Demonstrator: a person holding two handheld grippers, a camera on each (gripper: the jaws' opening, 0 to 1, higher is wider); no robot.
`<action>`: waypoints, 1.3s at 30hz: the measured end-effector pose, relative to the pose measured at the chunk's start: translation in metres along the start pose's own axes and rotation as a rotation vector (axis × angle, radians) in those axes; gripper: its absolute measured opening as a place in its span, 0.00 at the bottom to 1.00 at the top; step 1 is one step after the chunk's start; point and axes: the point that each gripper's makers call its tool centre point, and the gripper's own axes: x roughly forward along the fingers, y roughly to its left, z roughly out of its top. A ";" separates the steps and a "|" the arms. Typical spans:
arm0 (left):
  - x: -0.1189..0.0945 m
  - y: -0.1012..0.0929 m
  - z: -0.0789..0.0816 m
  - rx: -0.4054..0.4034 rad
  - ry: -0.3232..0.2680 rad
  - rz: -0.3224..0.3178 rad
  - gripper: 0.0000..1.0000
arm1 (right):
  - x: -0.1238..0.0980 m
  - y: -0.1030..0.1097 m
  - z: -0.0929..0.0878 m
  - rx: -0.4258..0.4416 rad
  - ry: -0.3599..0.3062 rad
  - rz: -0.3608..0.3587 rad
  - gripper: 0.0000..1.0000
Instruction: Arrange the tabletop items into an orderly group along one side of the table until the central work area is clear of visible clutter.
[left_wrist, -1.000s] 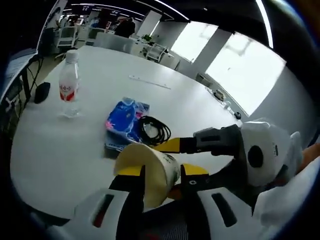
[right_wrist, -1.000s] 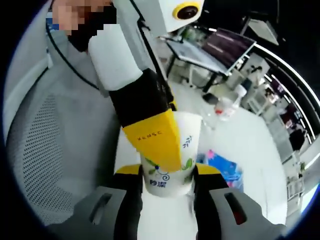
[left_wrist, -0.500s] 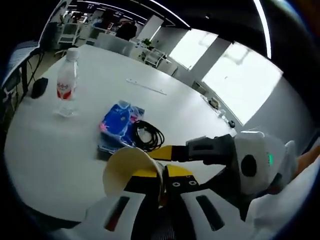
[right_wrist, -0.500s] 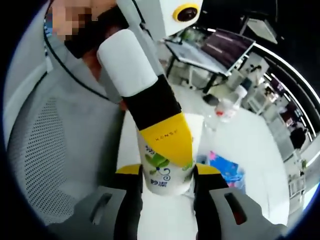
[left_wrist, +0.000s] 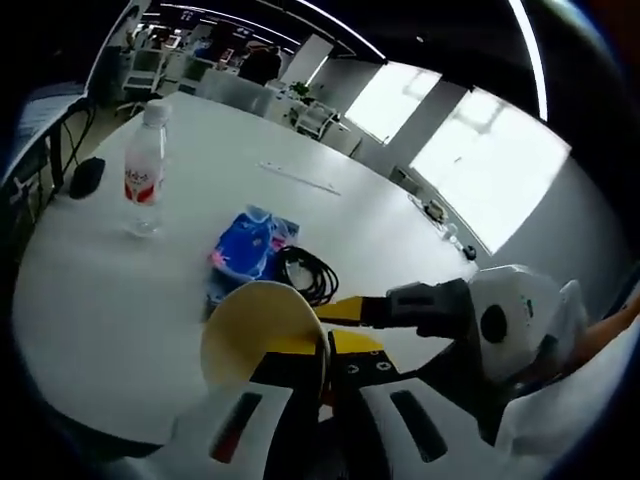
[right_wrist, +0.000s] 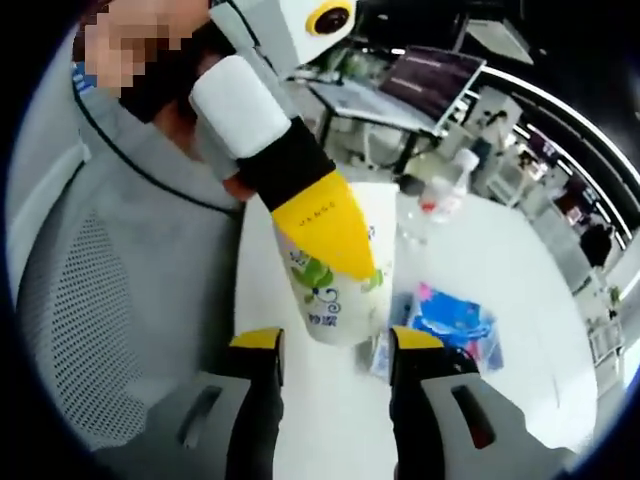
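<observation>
In the left gripper view the left gripper (left_wrist: 322, 365) has its jaws pinched nearly together on the wall of a paper cup (left_wrist: 258, 330), one jaw inside the rim and one outside. The cup is tipped so its open mouth faces the camera, and its base is hidden behind the jaws. It is held above the near edge of the white table (left_wrist: 120, 300).

In the right gripper view the cup (right_wrist: 335, 285) shows its printed side, with the left gripper's yellow jaw lying over it. The right gripper (right_wrist: 335, 345) has its jaws spread wide to either side of the cup's lower end; whether they touch it is hard to make out.

Beyond the cup on the table lies a blue packet (left_wrist: 245, 250), its near end cut off by the cup's rim. Just beside the packet is a coiled black cable (left_wrist: 305, 275), partly covered. Well beyond the cup stands a water bottle (left_wrist: 143, 170), upright. A person's grey sleeve (right_wrist: 120, 280) is behind the cup.
</observation>
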 end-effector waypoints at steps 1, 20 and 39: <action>0.000 0.001 0.000 0.003 0.003 0.002 0.00 | 0.000 0.000 -0.002 0.007 0.001 0.000 0.42; -0.001 0.019 -0.001 0.090 0.055 0.067 0.00 | -0.030 -0.011 -0.052 0.334 0.008 -0.077 0.45; 0.015 0.035 0.011 0.247 0.123 0.104 0.00 | -0.083 -0.052 -0.124 0.645 0.008 -0.270 0.44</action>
